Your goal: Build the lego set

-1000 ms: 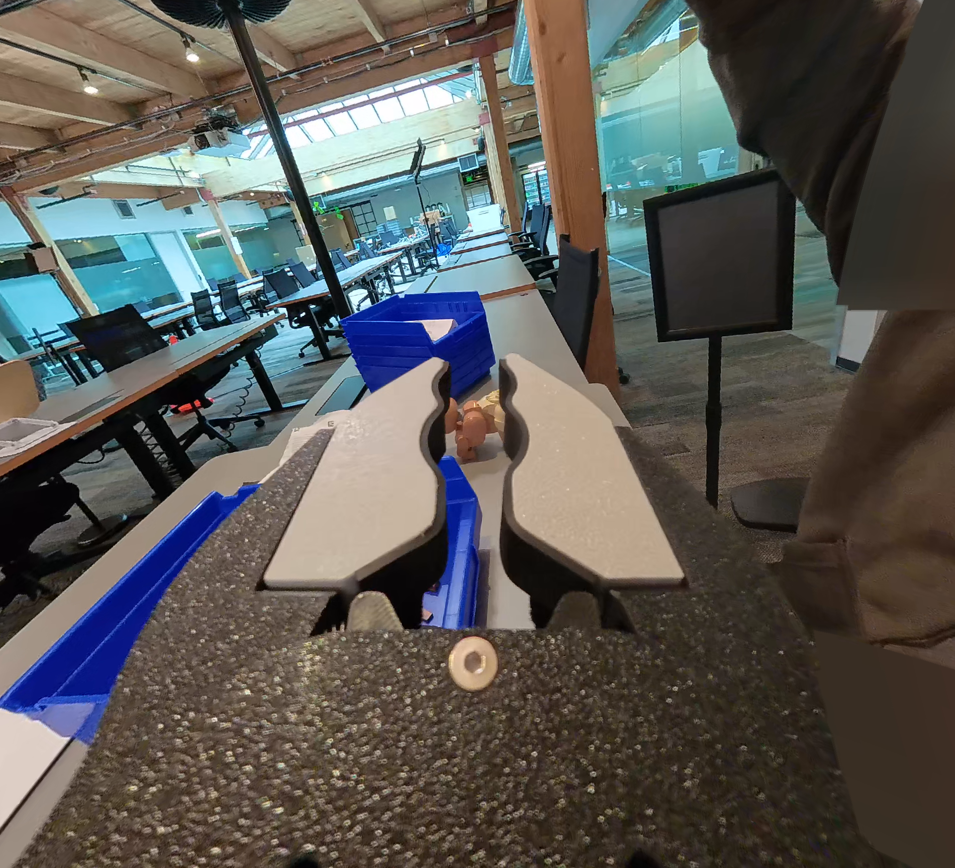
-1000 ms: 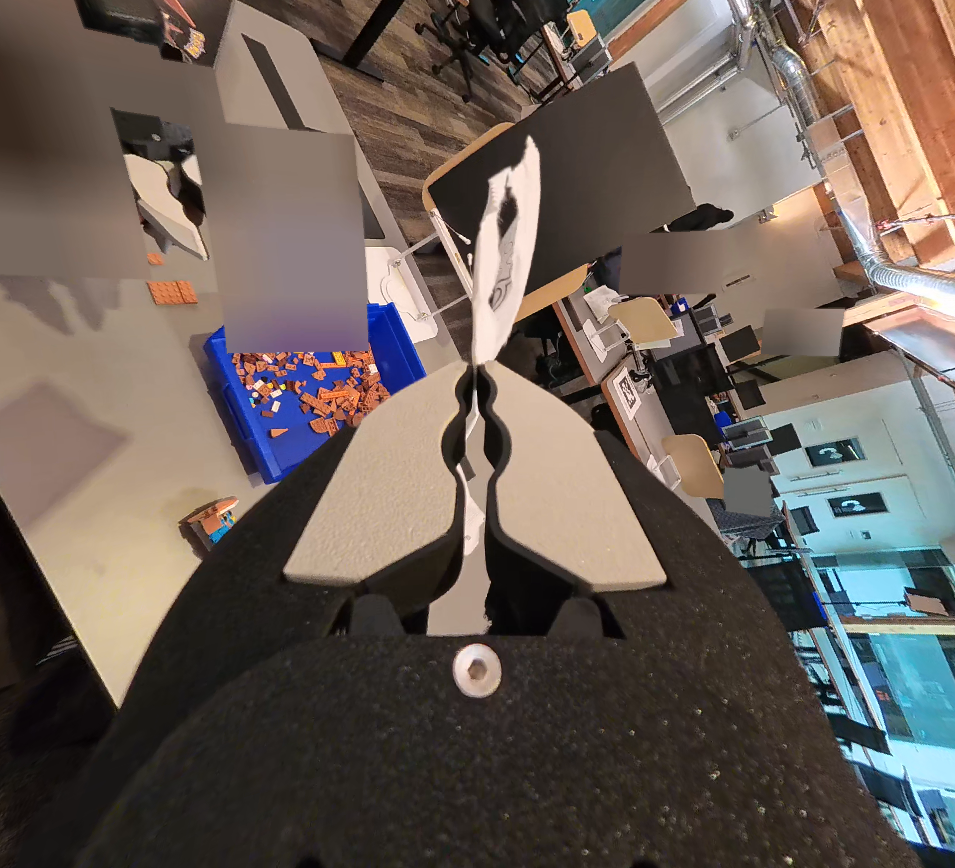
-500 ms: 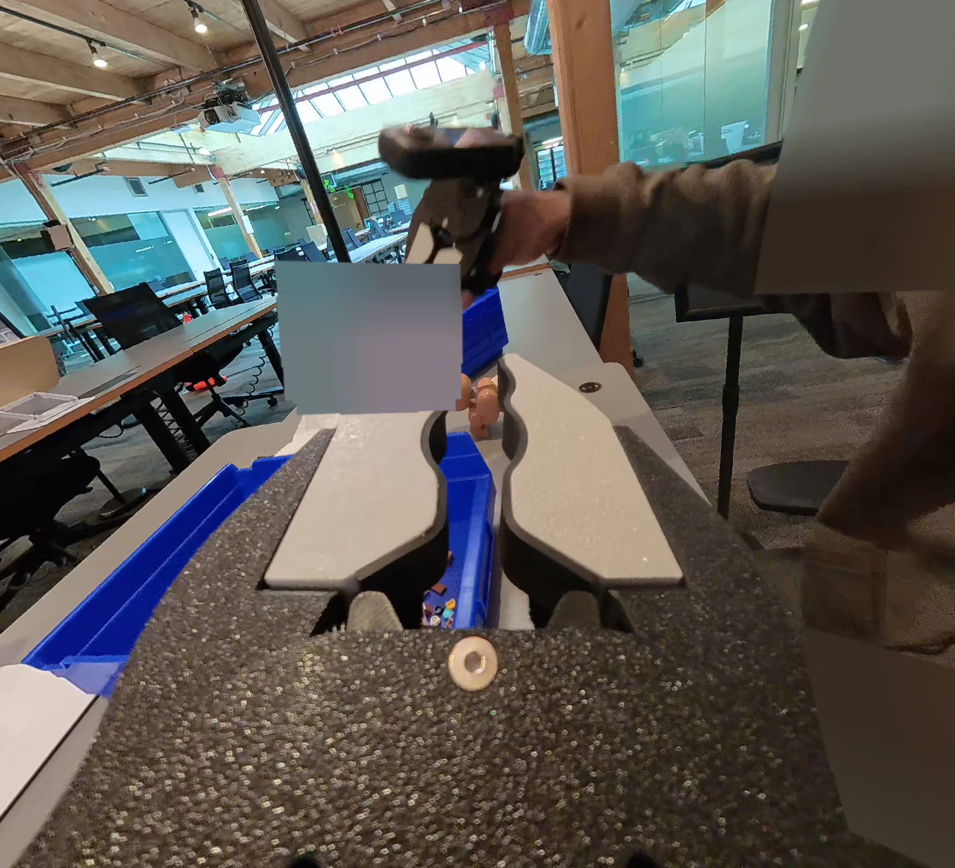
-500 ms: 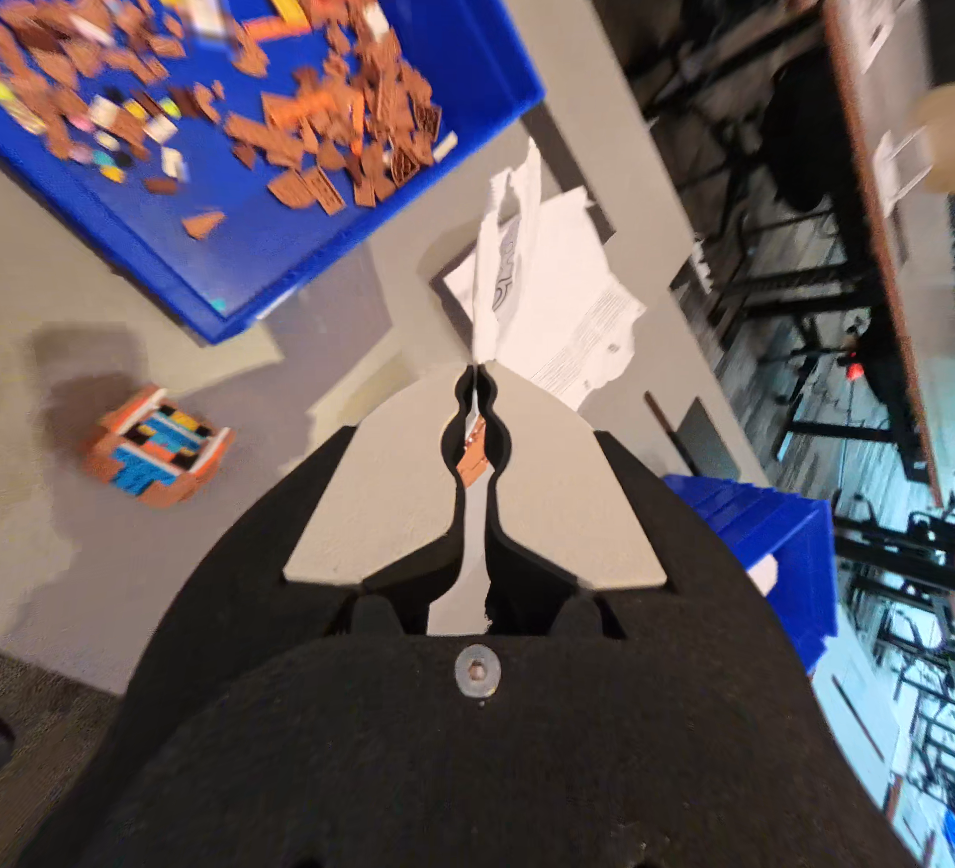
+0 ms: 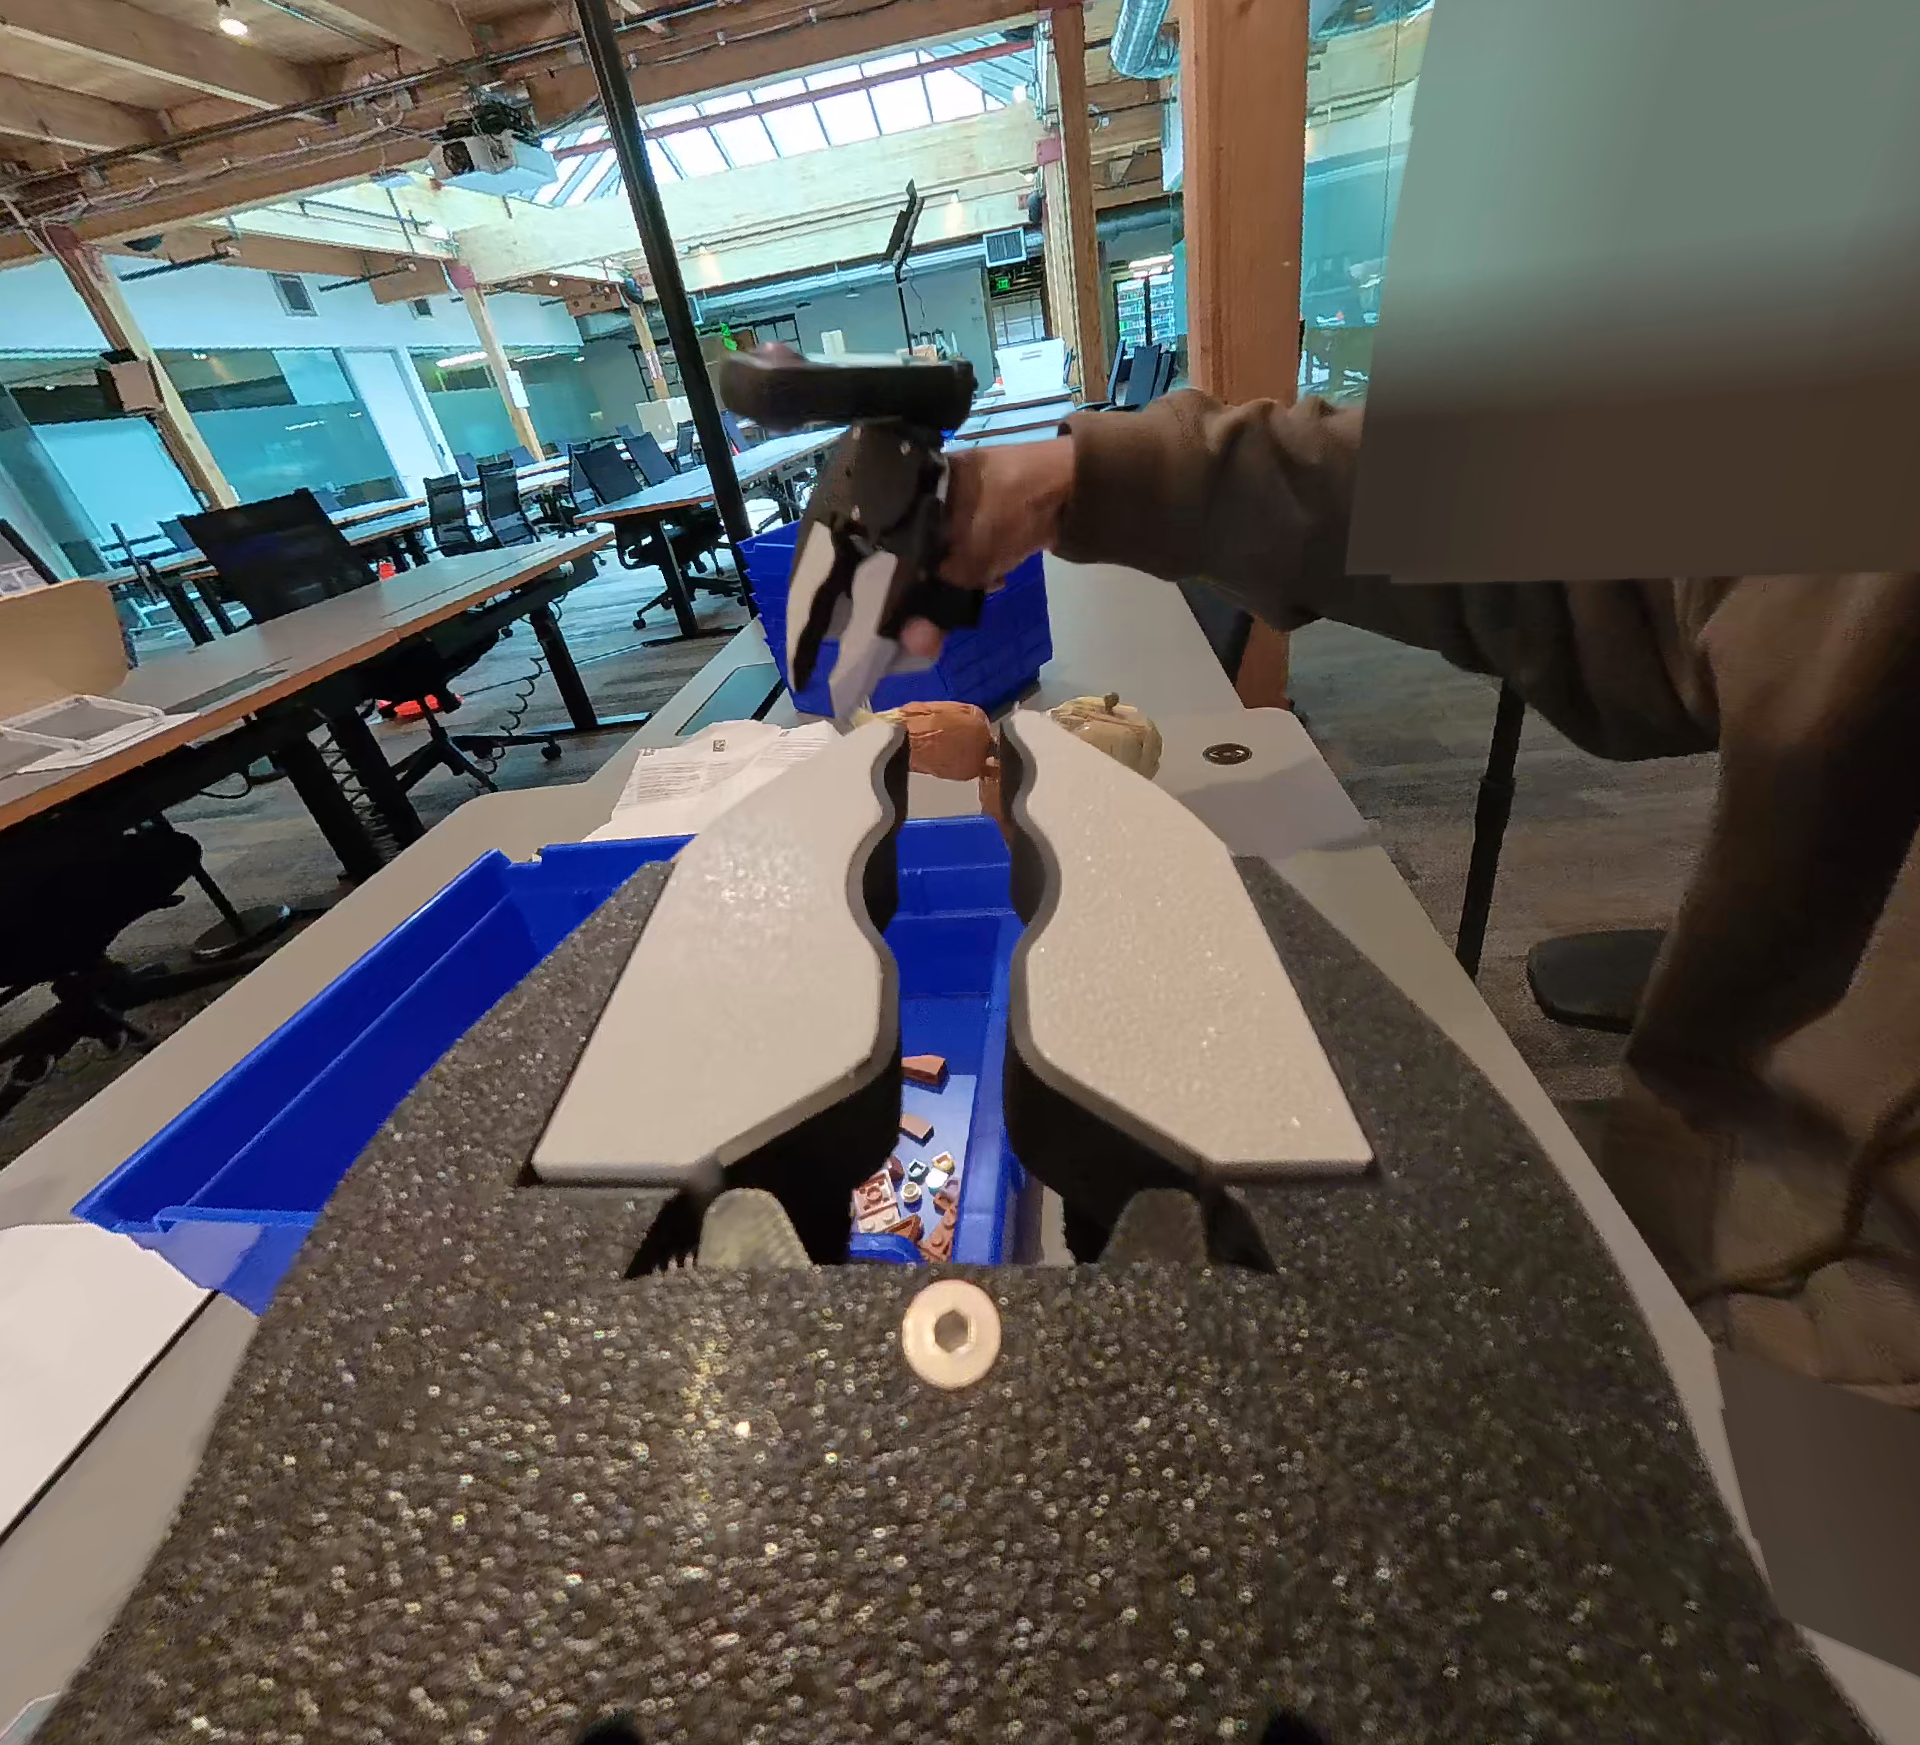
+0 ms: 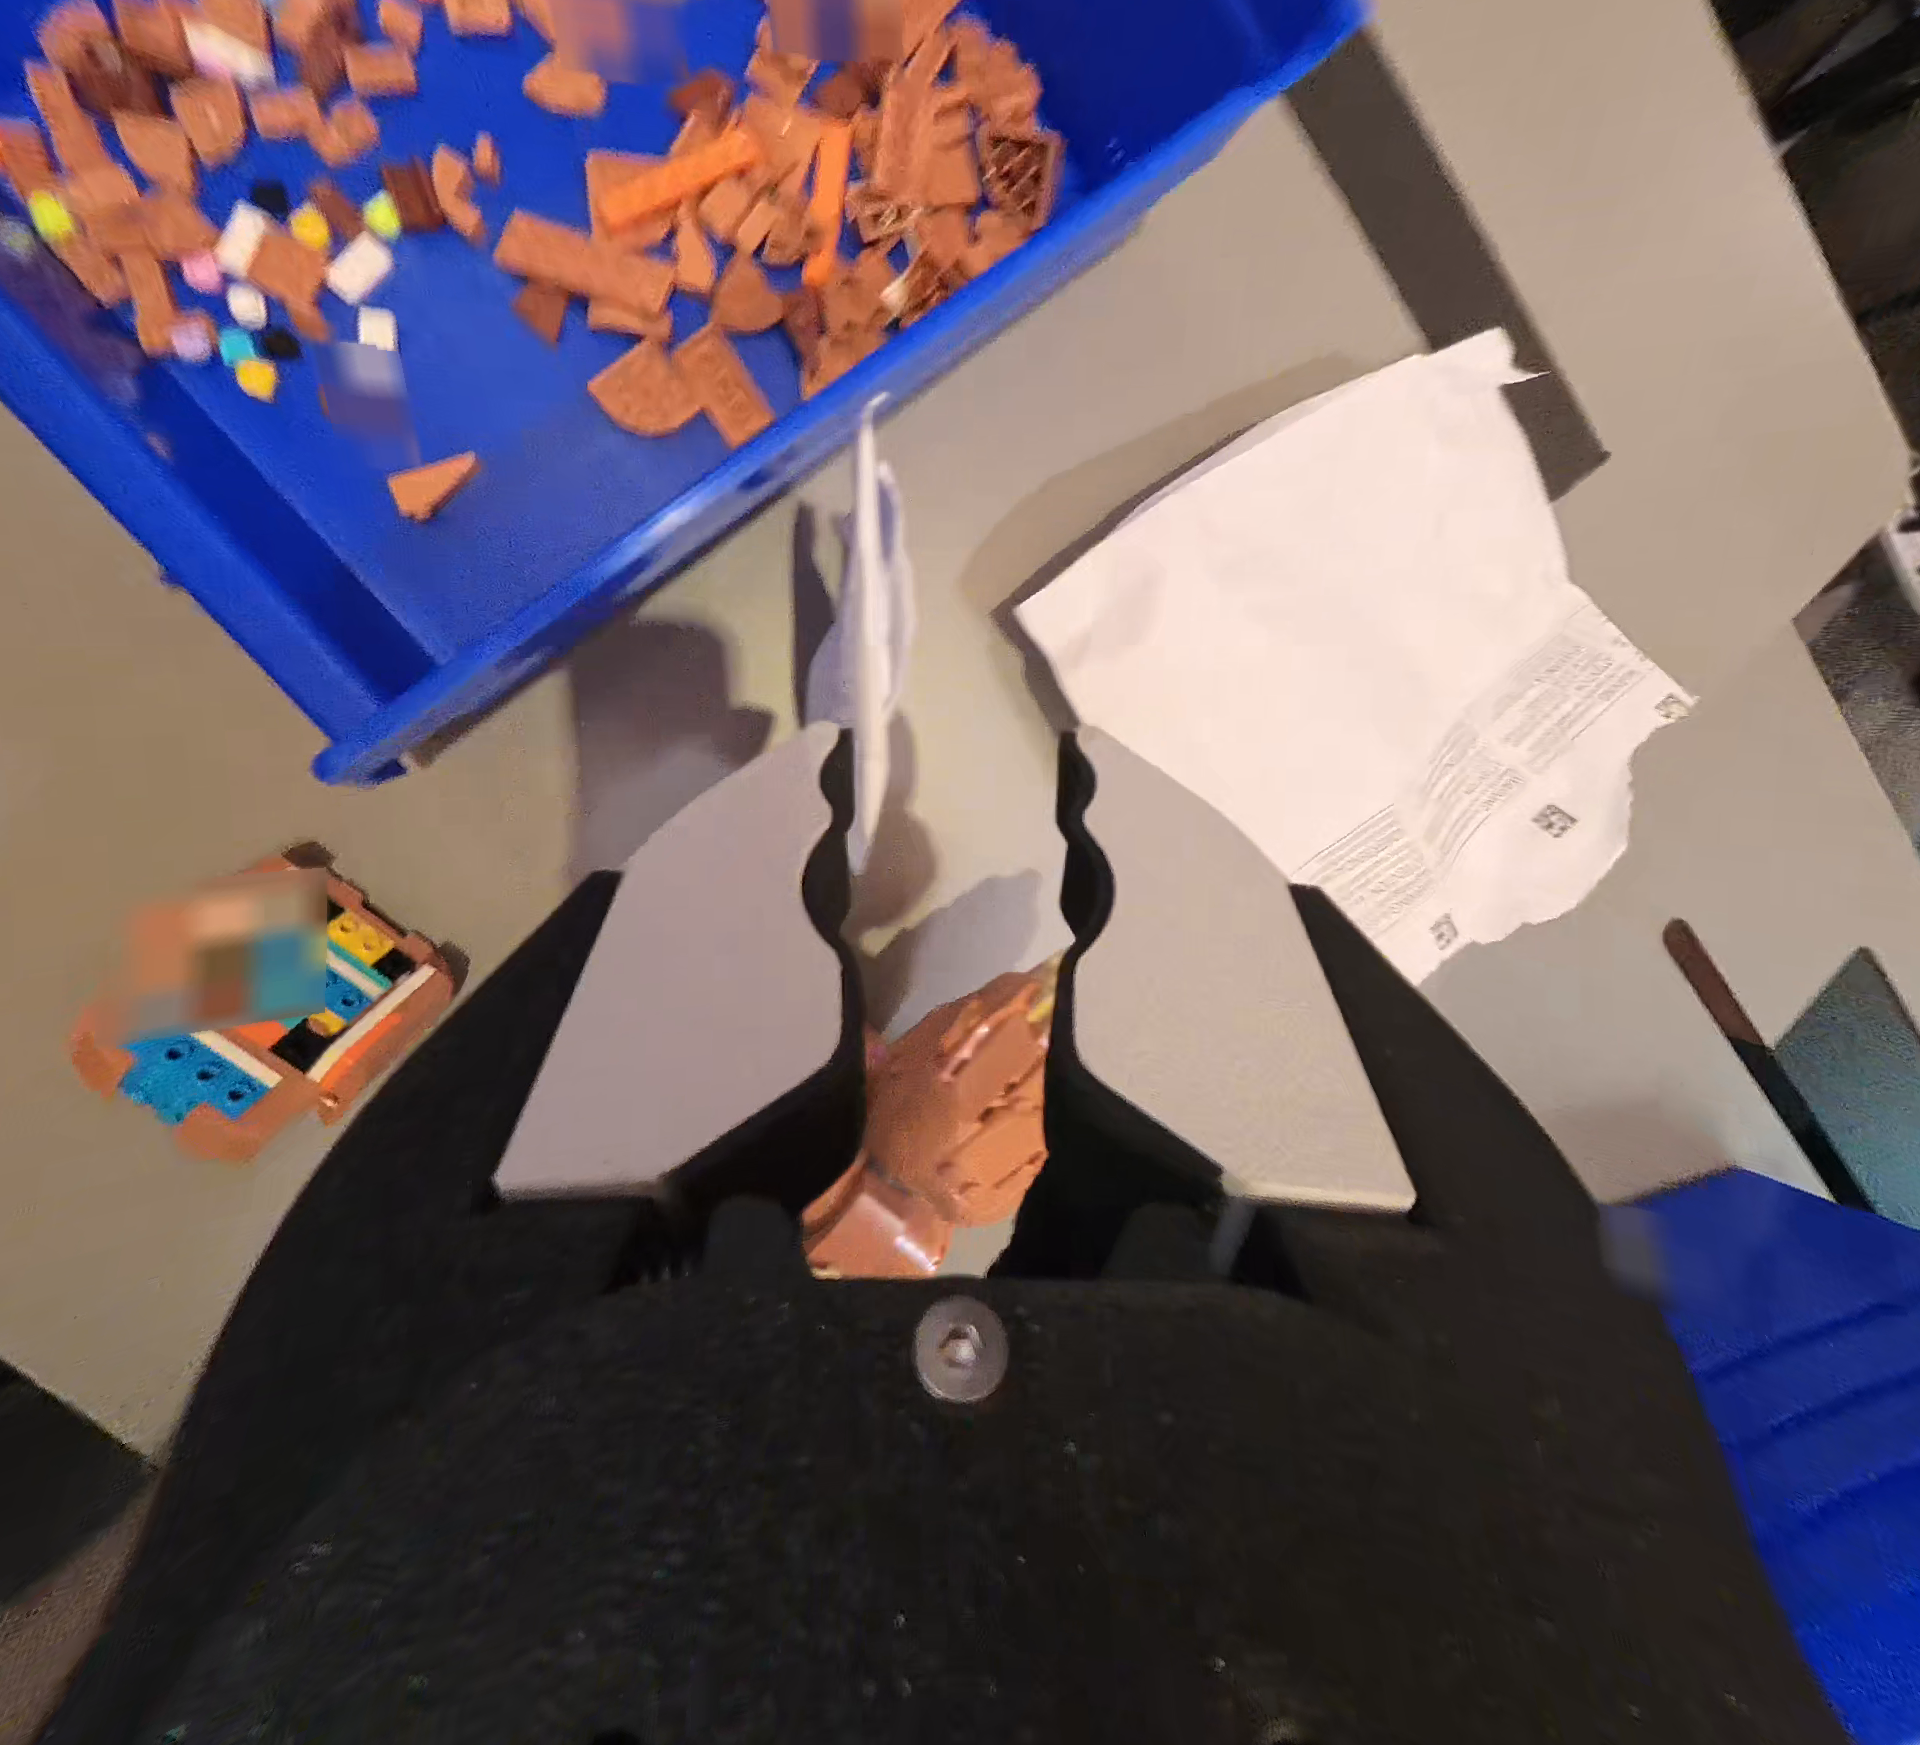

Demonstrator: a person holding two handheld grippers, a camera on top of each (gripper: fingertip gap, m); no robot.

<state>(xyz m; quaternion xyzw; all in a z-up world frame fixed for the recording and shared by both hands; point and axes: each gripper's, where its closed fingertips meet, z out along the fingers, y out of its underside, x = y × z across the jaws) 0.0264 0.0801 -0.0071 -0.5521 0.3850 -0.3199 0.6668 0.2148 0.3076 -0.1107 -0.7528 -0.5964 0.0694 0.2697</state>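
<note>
Bricks lie in the blue bin (image 6: 582, 573), a part-built block beside it

The block (image 6: 260, 1020) on the table (image 6: 125, 656) is judged light, stiff and apt to split at its seams, so it is best taken across its flat sides. The bricks (image 6: 665, 220) are judged small and slippery. The left gripper (image 5: 951, 822) is held level over the bin, fingers spread, empty. The right gripper (image 6: 951, 822) is pointed down at the table, fingers spread, a paper scrap (image 6: 873, 646) against the left one

Bare table (image 6: 644, 656) between bin (image 6: 582, 552) and paper (image 6: 1299, 615)
</note>
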